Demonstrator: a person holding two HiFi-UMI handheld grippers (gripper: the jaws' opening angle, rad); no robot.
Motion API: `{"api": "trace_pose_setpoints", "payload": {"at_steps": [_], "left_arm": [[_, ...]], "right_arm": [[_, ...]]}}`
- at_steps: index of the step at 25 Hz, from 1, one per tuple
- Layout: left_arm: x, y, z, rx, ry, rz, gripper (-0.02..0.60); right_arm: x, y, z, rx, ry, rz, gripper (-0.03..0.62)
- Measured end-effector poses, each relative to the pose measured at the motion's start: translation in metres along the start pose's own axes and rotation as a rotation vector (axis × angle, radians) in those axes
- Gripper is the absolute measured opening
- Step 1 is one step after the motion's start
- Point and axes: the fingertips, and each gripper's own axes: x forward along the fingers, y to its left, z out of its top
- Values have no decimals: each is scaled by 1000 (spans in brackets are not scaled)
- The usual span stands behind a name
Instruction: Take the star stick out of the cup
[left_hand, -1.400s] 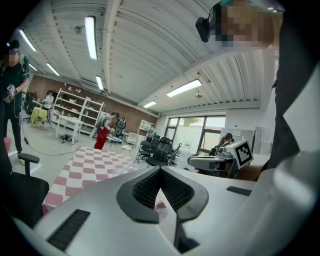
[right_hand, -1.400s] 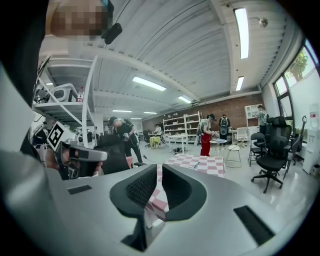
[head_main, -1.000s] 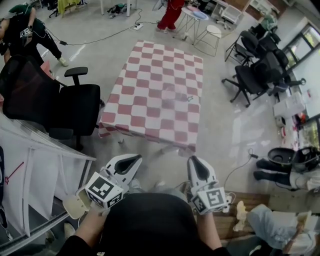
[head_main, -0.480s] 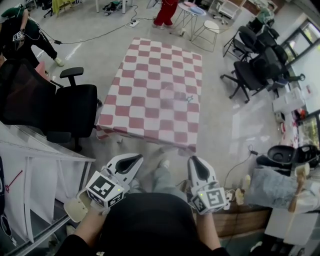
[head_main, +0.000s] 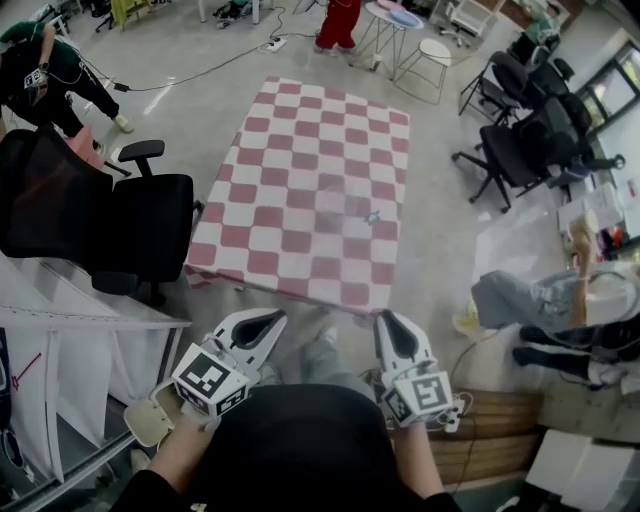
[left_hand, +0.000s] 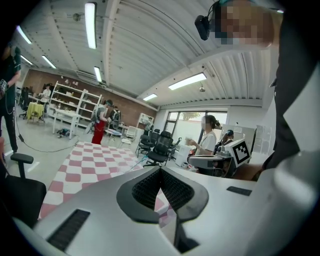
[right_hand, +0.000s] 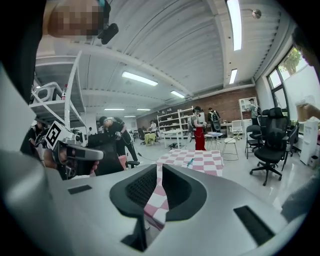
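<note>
1. Head view: the table (head_main: 290, 180) looks a little nearer than a second ago. The person is walking up to it, so the job has not really begun
2. The left gripper (head_main: 266, 318) and the right gripper (head_main: 388, 325) both have their jaws shut tight, holding nothing
3. The star stick (head_main: 373, 216) is on the right side of the table, well apart from both jaws and ahead of them. Its cup is too faint to make out
</note>
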Motion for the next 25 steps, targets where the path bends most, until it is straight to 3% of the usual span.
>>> {"api": "trace_pose_setpoints", "payload": {"at_steps": [13, 25], "left_arm": [[93, 14, 37, -3, 21, 96, 40], [166, 12, 47, -27, 19, 192, 40]], "right_arm": [[59, -93, 23, 3, 26, 125, 46], [88, -164, 29, -30, 48, 247, 46]]}}
